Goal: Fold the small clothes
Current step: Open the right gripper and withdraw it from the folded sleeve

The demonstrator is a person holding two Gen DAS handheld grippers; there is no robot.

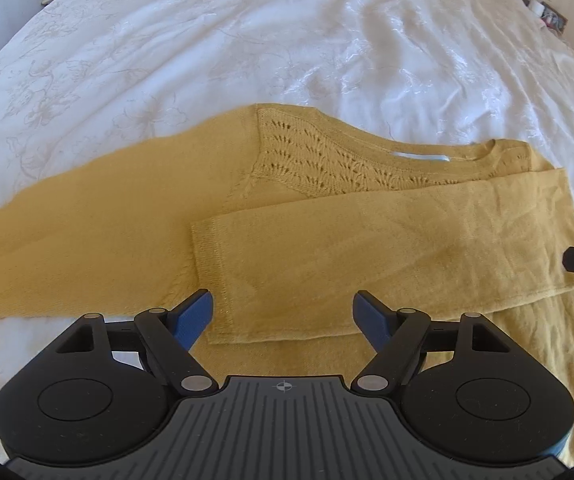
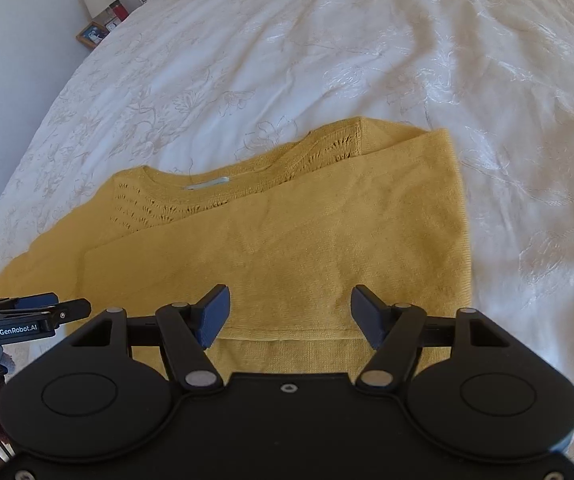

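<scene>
So far only one fold looks done: the mustard sweater [image 1: 327, 240] lies flat on the white bedspread [image 1: 247, 40] with its right sleeve [image 1: 407, 248] laid across the chest, the left sleeve [image 1: 67, 240] spread out sideways (lacy knit yoke, pale neck label); left gripper [image 1: 283, 316] and right gripper [image 2: 289, 316] hover over the hem, fingers apart, holding nothing
</scene>
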